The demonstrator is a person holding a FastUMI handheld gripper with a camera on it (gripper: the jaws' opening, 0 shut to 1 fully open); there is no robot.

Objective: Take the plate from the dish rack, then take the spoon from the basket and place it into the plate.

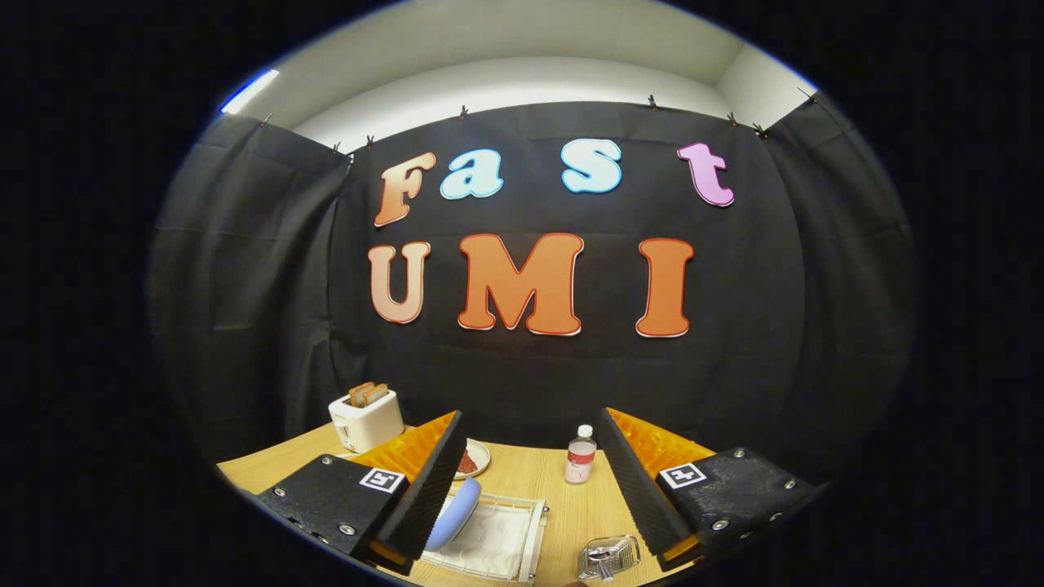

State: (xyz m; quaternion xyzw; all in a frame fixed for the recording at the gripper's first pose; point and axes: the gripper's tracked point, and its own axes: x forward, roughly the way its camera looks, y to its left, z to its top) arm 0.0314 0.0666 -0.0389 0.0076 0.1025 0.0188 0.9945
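Note:
My gripper [530, 456] is held high over a wooden table [522, 477], open, with nothing between its fingers. Below, between the fingers, a white wire dish rack [497, 542] holds a light blue plate [454, 512] standing on edge beside my left finger. Near my right finger sits a small clear basket [610, 556] with a metal utensil in it, most likely the spoon; I cannot make it out clearly.
A white toaster [366, 419] with toast in its slots stands at the back left of the table. A small plate with something red-brown [473, 461] lies behind my left finger. A small plastic bottle [580, 458] stands further back, between the fingers.

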